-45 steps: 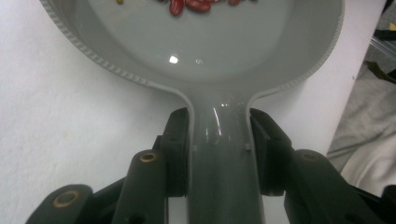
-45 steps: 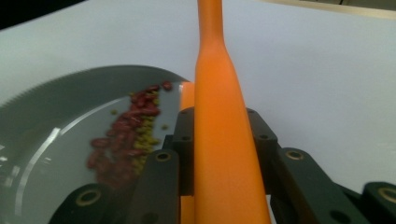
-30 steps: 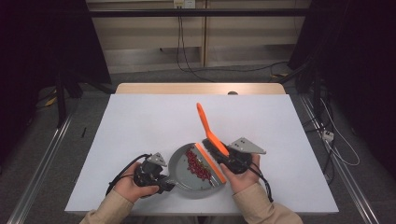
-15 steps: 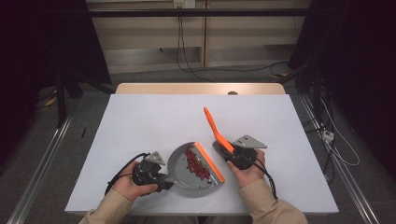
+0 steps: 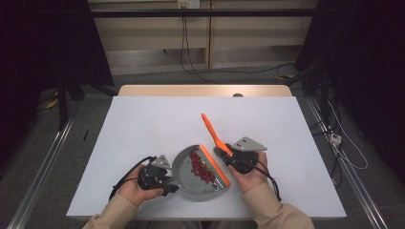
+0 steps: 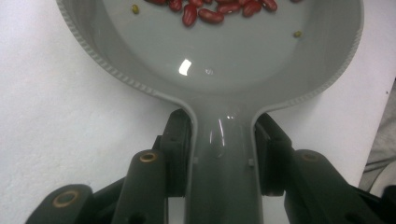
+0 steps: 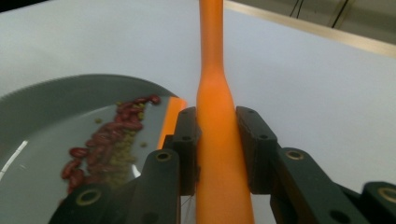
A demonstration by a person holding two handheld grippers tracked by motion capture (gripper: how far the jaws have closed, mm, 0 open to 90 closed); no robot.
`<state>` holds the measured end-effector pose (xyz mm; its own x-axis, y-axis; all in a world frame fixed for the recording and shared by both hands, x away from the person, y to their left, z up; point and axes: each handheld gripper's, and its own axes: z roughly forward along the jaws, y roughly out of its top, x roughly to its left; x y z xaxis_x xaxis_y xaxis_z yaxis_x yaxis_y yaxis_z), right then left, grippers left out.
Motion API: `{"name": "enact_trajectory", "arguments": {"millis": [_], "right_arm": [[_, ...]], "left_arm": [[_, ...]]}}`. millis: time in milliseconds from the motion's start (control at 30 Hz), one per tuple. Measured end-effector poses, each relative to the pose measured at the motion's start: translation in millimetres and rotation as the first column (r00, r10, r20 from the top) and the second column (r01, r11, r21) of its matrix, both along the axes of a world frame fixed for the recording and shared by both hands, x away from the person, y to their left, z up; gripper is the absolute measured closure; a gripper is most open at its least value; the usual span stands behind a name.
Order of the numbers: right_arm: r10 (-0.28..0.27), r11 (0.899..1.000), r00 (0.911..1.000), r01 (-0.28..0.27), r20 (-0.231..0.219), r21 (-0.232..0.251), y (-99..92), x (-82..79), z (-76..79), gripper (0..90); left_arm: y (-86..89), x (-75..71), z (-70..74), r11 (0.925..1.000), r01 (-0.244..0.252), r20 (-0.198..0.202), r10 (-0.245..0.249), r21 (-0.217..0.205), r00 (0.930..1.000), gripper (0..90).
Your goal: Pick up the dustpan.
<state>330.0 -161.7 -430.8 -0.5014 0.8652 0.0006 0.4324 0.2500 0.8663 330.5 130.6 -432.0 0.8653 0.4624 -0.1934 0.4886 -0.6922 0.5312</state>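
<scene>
The red beans (image 5: 200, 167) lie in a line inside the grey dustpan (image 5: 191, 179), just behind its orange lip (image 5: 214, 165), with a few small green bits among them. The dustpan sits flat on the white tabletop (image 5: 143, 124) near the person's edge, its handle toward the left hand. There the left tool (image 5: 165, 183) is pressed onto the handle, one black jaw against each side of it, as the left gripper view shows. Just to the right of the dustpan's lip, the right tool (image 5: 228, 156) pinches the orange brush handle (image 5: 212, 130), which slants up and away from the dustpan toward the far side of the tabletop. Its long axis runs roughly along the lip's line, and the brush end is hidden under the hand. The beans are thus left of the right tool and ahead of the left one. Judging by this, any further sweep would go leftward over the lip into the pan. Nothing else stands on the tabletop near the dustpan; cables trail across the floor beyond.
</scene>
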Motion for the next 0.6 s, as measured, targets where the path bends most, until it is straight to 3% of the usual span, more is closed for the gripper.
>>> {"name": "enact_trajectory", "arguments": {"millis": [33, 200, 267, 433, 467, 533, 600], "right_arm": [[0.008, 1.000, 0.9999, -0.008, 0.008, 0.017, 4.9, -2.0, -1.8, 71.7], [0.053, 0.999, 0.9948, -0.053, 0.087, -0.008, 29.6, -11.2, -4.8, 71.5], [0.070, 0.997, 0.9917, -0.072, 0.108, 0.018, 34.9, -13.8, -0.9, 71.6], [0.154, 0.987, 0.9848, -0.158, 0.080, 0.037, 49.9, -18.5, 1.4, 71.6], [0.161, 0.983, 0.9835, -0.167, 0.082, 0.072, 49.2, -17.6, 2.8, 71.6], [0.143, 0.985, 0.9853, -0.151, 0.093, 0.087, 44.7, -14.2, 7.2, 71.6], [0.115, 0.984, 0.9879, -0.128, 0.104, 0.124, 37.0, -6.1, 9.8, 71.6]], "left_arm": [[0.6, 1.0, 0.7, 0.9999, 0.013, 0.003, -0.013, 0.010, 0.9999, 62.7], [-0.9, -1.2, 1.0, 0.9997, -0.021, 0.003, 0.021, -0.008, 0.9998, 62.7], [-0.3, -0.7, 1.2, 1.0000, -0.005, 0.008, 0.005, 0.005, 1.0000, 62.7], [0.3, -1.5, 0.1, 0.9997, -0.019, 0.006, 0.019, -0.013, 0.9998, 62.7], [0.4, -2.1, -0.9, 0.9994, -0.028, 0.002, 0.028, -0.021, 0.9996, 62.8], [2.4, -1.2, -1.1, 0.9999, -0.010, 0.000, 0.010, -0.011, 1.0000, 62.9], [2.5, -2.2, -1.4, 0.9993, -0.028, -0.002, 0.028, -0.024, 0.9996, 62.9]]}}
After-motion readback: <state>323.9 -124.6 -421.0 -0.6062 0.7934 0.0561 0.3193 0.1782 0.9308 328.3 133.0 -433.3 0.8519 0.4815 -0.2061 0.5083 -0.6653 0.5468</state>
